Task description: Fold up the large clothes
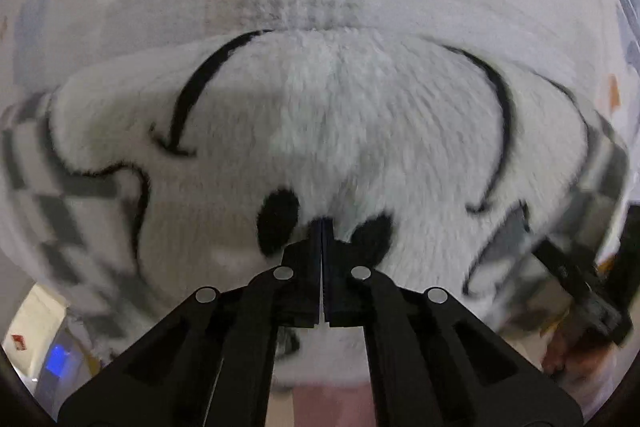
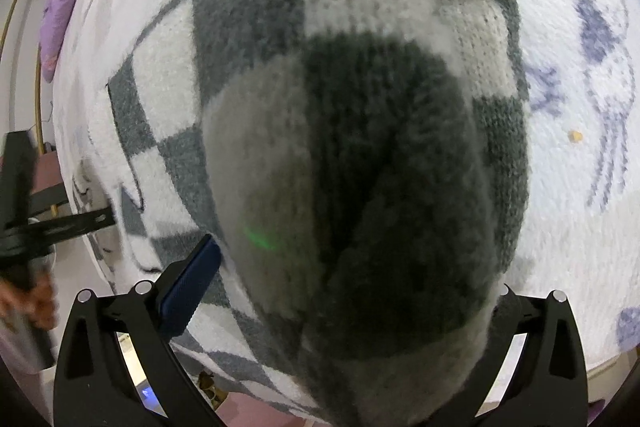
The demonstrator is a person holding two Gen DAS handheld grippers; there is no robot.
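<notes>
pinching the fuzzy white sweater [image 1: 320, 131], the left gripper [image 1: 322, 227] is clenched on its fabric; the right gripper [image 2: 340, 267] is spread, checkered knit bulging between its fingers above the bedspread [image 2: 580, 187].

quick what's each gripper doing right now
Left gripper: closed, pinching the fuzzy white sweater.
Right gripper: open, jaws spread wide, checkered knit bunched between them.
</notes>
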